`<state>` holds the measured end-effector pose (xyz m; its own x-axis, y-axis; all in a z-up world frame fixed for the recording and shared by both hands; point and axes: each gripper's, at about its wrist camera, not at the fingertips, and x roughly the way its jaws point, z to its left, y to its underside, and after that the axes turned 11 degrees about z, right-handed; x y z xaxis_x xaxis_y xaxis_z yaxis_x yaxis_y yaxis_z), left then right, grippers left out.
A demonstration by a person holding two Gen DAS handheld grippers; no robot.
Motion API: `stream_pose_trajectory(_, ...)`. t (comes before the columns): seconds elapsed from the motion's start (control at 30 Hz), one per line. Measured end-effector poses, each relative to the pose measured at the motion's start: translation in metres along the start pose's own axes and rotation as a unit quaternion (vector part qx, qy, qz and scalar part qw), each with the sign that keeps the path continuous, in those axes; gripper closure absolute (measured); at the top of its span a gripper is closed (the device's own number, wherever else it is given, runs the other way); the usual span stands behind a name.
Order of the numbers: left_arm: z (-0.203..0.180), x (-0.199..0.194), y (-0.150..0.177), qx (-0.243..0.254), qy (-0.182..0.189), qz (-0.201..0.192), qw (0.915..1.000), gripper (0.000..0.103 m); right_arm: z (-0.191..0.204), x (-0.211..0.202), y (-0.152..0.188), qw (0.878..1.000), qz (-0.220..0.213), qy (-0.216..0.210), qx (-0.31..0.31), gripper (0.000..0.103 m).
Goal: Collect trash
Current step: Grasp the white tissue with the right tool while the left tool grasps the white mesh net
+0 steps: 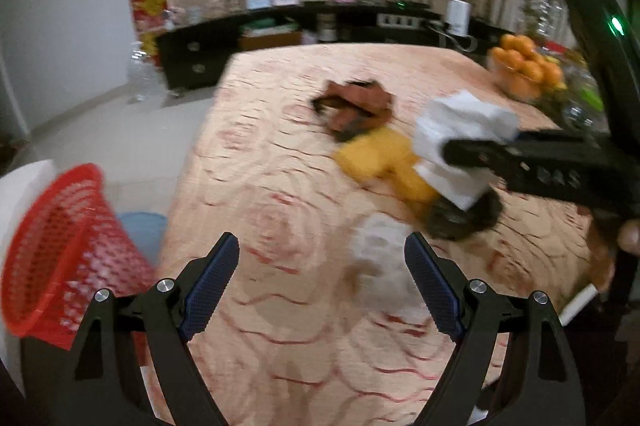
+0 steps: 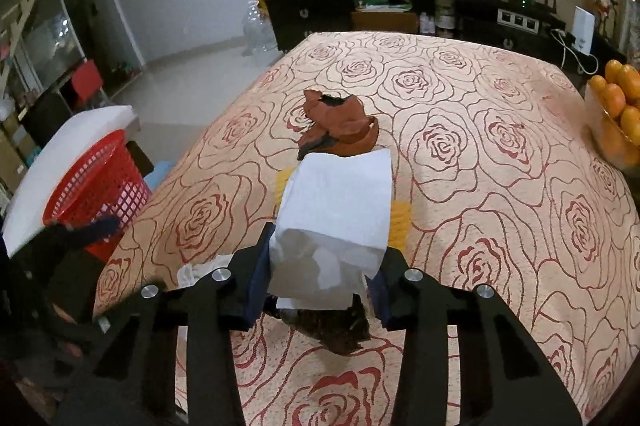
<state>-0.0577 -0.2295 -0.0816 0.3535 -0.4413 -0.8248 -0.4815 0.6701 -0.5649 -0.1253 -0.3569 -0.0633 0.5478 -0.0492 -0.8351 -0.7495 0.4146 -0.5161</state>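
A white tissue sits between the pads of my right gripper, which is shut on it just above the table. In the left wrist view the same tissue hangs over a black finger of that gripper. Under it lie a yellow piece and a dark brown scrap. A reddish-brown peel lies further back. My left gripper is open over the tablecloth, beside a second crumpled white tissue. A red mesh basket stands off the table's left edge.
The table wears a rose-patterned cloth. A bowl of oranges sits at its right edge. A white cushion lies beside the red basket. A dark sideboard with ornaments lines the far wall.
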Motion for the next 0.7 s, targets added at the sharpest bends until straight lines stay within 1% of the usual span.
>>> stream_pose_trajectory(0.13,-0.013,0.017,0.001,0.010,0.021,0.015,0.9996,0.021,-0.002,-0.002,0.000,1.000,-0.002,-0.001,0.003,0.062)
stream_pose_trajectory(0.27,-0.020,0.026,0.001,0.015,0.015,0.018,0.9996,0.022,-0.002,-0.003,-0.001,1.000,-0.006,-0.002,0.005,0.062)
stream_pose_trajectory(0.3,-0.021,0.027,0.000,0.014,0.014,0.016,0.9997,0.023,-0.003,-0.004,-0.001,1.000,-0.008,-0.003,0.005,0.062)
stream_pose_trajectory(0.33,-0.020,0.027,-0.001,0.015,0.016,0.016,0.9996,0.026,-0.003,-0.004,-0.001,1.000,-0.009,-0.003,0.006,0.062)
stream_pose_trajectory(0.4,-0.021,0.030,-0.002,0.017,0.023,0.023,0.9993,0.050,-0.004,-0.006,-0.001,1.000,-0.013,-0.004,0.008,0.063)
stream_pose_trajectory(0.43,-0.021,0.033,-0.002,0.018,0.031,0.030,0.9989,0.055,-0.005,-0.007,-0.001,1.000,-0.014,-0.005,0.008,0.063)
stream_pose_trajectory(0.47,-0.021,0.034,-0.001,0.018,0.038,0.034,0.9985,0.063,-0.005,-0.008,-0.002,1.000,-0.015,-0.006,0.009,0.064)
stream_pose_trajectory(0.5,-0.021,0.035,-0.001,0.018,0.045,0.037,0.9981,0.066,-0.005,-0.008,-0.002,1.000,-0.016,-0.007,0.009,0.065)
stream_pose_trajectory(0.6,-0.022,0.034,0.000,0.021,0.048,0.036,0.9980,0.071,-0.005,-0.011,-0.003,1.000,-0.020,-0.012,0.010,0.066)
stream_pose_trajectory(0.7,-0.019,0.030,0.000,0.017,0.053,0.033,0.9979,0.074,-0.006,-0.013,-0.003,1.000,-0.024,-0.013,0.012,0.066)
